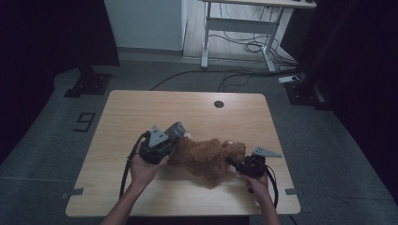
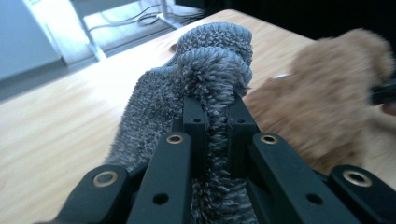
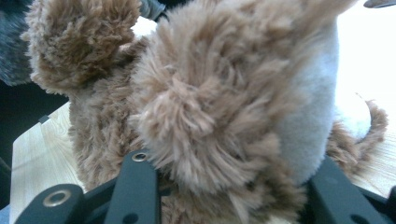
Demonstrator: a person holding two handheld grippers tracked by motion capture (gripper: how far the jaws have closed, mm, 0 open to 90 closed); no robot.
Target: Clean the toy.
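A brown plush toy [image 1: 209, 157] lies on the wooden table [image 1: 141, 108], between my two grippers. My left gripper [image 1: 174, 134] is at the toy's left end, shut on a grey fuzzy cloth piece [image 1: 178, 127]. In the left gripper view the grey fuzzy cloth [image 2: 205, 70] is pinched between the jaws of the left gripper [image 2: 215, 106] and stands up above them, with the plush toy [image 2: 327, 93] blurred to the right. My right gripper [image 1: 233, 162] is shut on the toy's right end. In the right gripper view brown fur [image 3: 219, 93] bulges between the jaws of the right gripper [image 3: 233, 186].
A round cable hole [image 1: 218, 103] sits near the table's far edge. Behind the table stand a white desk frame [image 1: 244, 23] and loose cables [image 1: 244, 47] on the grey floor. Dark stand bases [image 1: 89, 84] flank the table.
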